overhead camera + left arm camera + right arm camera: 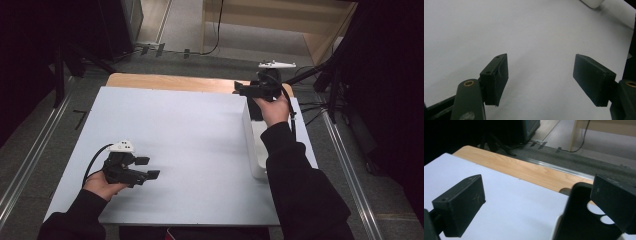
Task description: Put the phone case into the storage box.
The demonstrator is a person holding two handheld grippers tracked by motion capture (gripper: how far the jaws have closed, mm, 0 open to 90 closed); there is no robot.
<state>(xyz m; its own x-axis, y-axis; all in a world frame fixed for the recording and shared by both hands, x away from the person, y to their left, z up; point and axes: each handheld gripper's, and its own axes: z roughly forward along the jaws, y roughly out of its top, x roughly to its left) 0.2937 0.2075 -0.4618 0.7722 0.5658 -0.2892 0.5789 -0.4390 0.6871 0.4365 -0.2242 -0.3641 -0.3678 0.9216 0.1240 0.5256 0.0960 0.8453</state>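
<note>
Two grippers in play, pre-grasp stage by my read.

Left gripper (148,167) sat low over the table (190,150) at the near left. Its jaws stood well apart with nothing between them, just bare white surface in the left gripper view. It looked idle, not part of the current step.

Right gripper (242,90) was at the far right of the table, over the far end of a white box (257,160). A black phone case (579,220) stood upright in that box, camera cut-outs facing the right gripper view. The jaws were wide apart and not clamped on anything. The case lay between them, hard against the right-hand jaw in that view and well clear of the other one. Could not tell whether that jaw touched the case.

Step in hand, judged: lining up on the phone case for a pick from the box. The next move likely calls for centring the case between the jaws, closing across its thin sides, then lifting straight up so it clears the box wall.
</note>
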